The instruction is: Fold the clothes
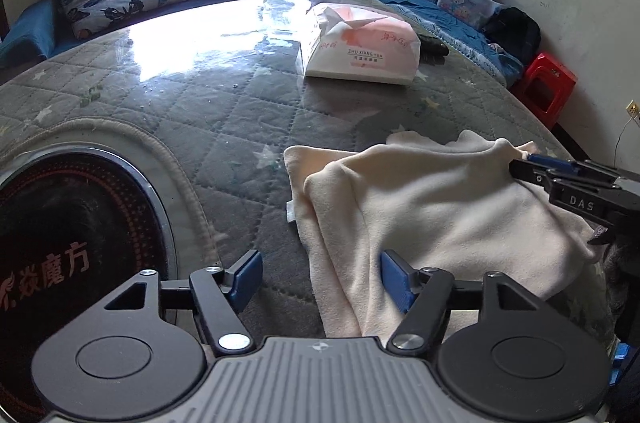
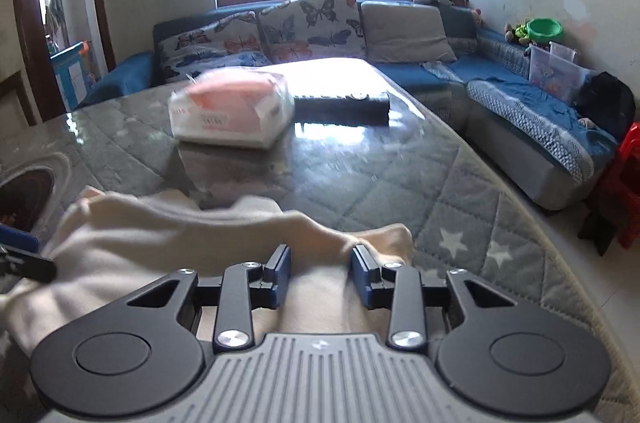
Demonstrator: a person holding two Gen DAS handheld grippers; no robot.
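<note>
Cream garment (image 1: 440, 207) lying half-folded on the quilted counter (image 1: 200, 111), bunched in loose layers just beside the round cooktop (image 1: 72, 243) inset. Left gripper (image 1: 320, 279) released, jaws spread wide, one pad over bare quilt and the other against the garment's near edge, nothing pinched. Right gripper (image 2: 320, 275) on the garment's far side from the cooktop, jaws partly parted over a fabric ridge, pads not seen pressing it.

Likely trouble: layers sliding apart or a crease going crooked if only the top layer gets caught, since edges sit stacked and uneven. Also a risk of dragging cloth onto the cooktop rim. Beyond the garment, toward the tissue pack (image 1: 360, 43), plenty of open quilt; counter edge close behind the right gripper, so little room there.
</note>
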